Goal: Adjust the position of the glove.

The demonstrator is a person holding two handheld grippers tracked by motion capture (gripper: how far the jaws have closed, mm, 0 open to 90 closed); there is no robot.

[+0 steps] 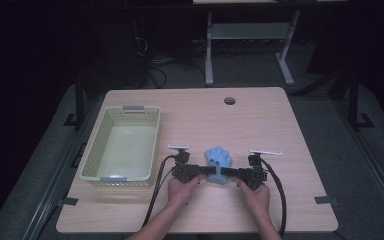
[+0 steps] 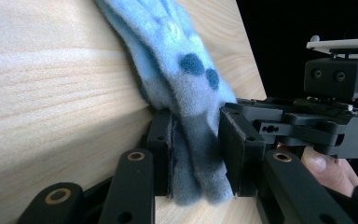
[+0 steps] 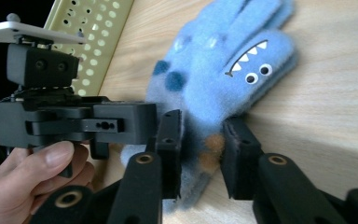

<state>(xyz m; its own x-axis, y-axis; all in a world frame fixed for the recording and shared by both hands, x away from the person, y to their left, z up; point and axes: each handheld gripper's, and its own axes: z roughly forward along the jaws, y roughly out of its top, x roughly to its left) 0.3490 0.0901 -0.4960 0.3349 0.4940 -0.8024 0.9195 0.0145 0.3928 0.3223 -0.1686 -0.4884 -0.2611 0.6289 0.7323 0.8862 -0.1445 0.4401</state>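
Right now my left hand-held gripper (image 2: 193, 154) and right hand-held gripper (image 3: 200, 156) each pinch the cuff of the blue monster glove (image 1: 219, 160) on the worktop (image 1: 260, 125) right of the basket (image 1: 122, 145), and it looks soft, light and floppy.

Your bench (image 1: 260, 125) sits in a pool of overhead light while the room around it falls almost black. The high view is soft and slightly grainy, and the basket (image 1: 152, 140) floor shows a pale glare patch. In your left gripper view the near fingers (image 2: 161, 154) blur and the wood washes out bright. Your right gripper view is sharper on the glove (image 3: 223, 84), with shadow beneath it.
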